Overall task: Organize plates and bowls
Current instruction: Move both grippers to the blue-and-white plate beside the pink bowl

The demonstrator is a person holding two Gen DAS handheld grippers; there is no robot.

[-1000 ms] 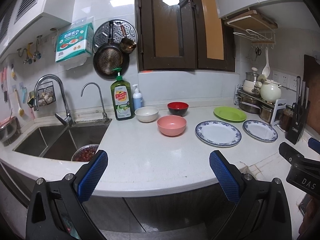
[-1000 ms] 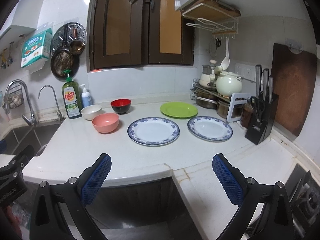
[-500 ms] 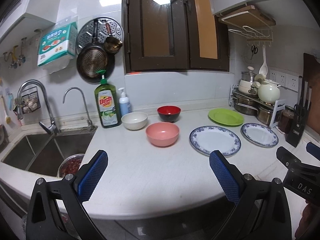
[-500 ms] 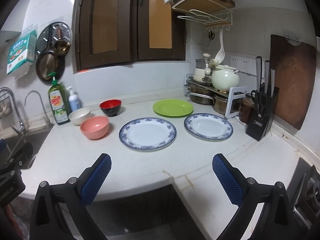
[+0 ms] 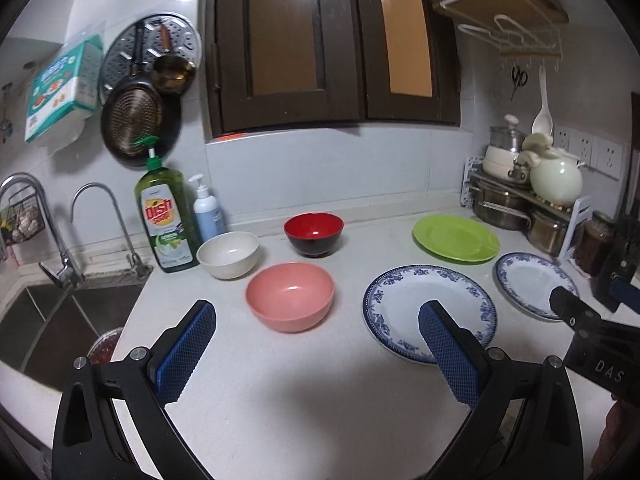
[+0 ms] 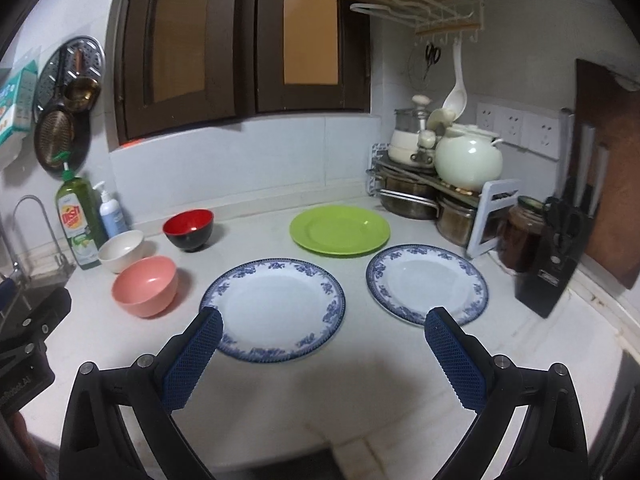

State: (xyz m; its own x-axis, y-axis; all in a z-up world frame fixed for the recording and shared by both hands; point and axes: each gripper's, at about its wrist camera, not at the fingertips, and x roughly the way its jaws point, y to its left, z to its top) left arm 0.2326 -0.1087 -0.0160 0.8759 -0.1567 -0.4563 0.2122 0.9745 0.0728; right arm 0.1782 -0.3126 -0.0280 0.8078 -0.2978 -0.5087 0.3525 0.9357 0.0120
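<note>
Counter [image 5: 280, 400] near strip bare | 3 bowls left: pink bowl [image 5: 290, 297] nearest | 3 plates right | left gripper [image 5: 316, 350], right gripper [image 6: 322, 354]: jaws wide, holding nothing

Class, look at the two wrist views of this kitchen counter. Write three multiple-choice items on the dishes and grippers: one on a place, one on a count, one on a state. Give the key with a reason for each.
1. Where is the green plate?
A. In the sink
B. On the counter behind the two blue-rimmed plates
C. Stacked on the pink bowl

2. How many bowls stand on the counter?
A. Two
B. Three
C. Five

3. What is the state of the right gripper?
A. Open, holding nothing
B. Shut on a plate
C. Shut on a bowl

Key:
1 B: it lies nearer the wall than the large blue-rimmed plate and the small blue-rimmed plate.
2 B: the pink bowl, white bowl and red bowl.
3 A: its jaws stand wide apart over the counter with nothing between them.
</note>
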